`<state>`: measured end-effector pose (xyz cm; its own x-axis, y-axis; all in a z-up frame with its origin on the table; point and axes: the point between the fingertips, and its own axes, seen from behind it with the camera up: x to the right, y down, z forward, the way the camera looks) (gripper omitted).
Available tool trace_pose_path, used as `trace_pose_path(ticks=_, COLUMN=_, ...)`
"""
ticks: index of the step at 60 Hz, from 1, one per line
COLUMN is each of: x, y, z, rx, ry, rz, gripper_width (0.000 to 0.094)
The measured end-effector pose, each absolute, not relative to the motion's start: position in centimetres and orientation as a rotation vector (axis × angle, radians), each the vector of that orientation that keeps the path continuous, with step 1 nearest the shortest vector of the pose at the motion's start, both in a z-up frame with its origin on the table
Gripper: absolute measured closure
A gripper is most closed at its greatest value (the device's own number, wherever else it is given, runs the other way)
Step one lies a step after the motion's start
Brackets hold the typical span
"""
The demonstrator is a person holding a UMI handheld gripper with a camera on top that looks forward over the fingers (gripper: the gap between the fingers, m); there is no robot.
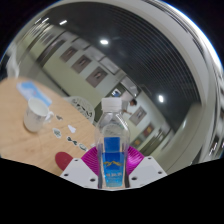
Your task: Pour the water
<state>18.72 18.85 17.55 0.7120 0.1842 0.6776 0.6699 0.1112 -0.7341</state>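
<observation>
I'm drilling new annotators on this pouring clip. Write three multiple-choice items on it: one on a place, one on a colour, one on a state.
1. Where is the bottle?
A. Between the gripper jaws
B. Lying on the table
C. Inside the cup

2. What colour is the bottle's label?
A. Red
B. Blue
C. Yellow

3. How does the bottle stand?
A. Upside down
B. On its side
C. Upright, cap on

Answers:
1 A, the pink pads flank its lower body.
2 B, a blue band wraps its lower half.
3 C, its white cap points up, and the cup stands apart on the table, beyond the jaws.
</observation>
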Motion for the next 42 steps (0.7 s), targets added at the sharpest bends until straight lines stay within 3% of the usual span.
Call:
trace_pose_path(ticks=1, x=19.1, y=17.8, z=19.5, rx=-1.417, ry=-0.807, rz=-0.461, gripper_width=0.064)
trace_pose_path(ticks=7, x=12.8, y=19.2, z=20.7, rx=-1.173, ry=-1.079, rz=-0.819, gripper_width=0.0642)
trace_pose_path(ticks=9, x=12.6, y=17.4, z=23.2, rx=-1.068, ry=-1.176, rz=-0.931, gripper_width=0.0644)
trace_pose_path(ticks=10, x=10.6, y=18.4, z=22.0, rx=-1.02, ry=-1.212, rz=-0.992, gripper_width=0.0642)
trace_pose_path(ticks=17, x=7.6, y=18.3, z=22.6, rx=-0.715, ry=-1.475, rz=-1.299, gripper_width=0.0644)
trace_pose_path(ticks=24, x=5.9, y=17.9, z=24.7, rx=-0.398, ry=-1.663, rz=-1.577, gripper_width=0.0641)
trace_pose_path(ticks=29, x=4.5, y=16.7, z=23.1, rx=-0.361, ry=-1.674, rz=-1.64, gripper_width=0.0641)
trace_pose_path(ticks=35, x=6.7, y=15.4, z=25.5, rx=-0.299, ry=-1.706, rz=-1.706, gripper_width=0.0642)
trace_pose_path(ticks=42, x=7.8, y=15.4, z=24.6, rx=-0.456, ry=-1.662, rz=-1.59, gripper_width=0.0641)
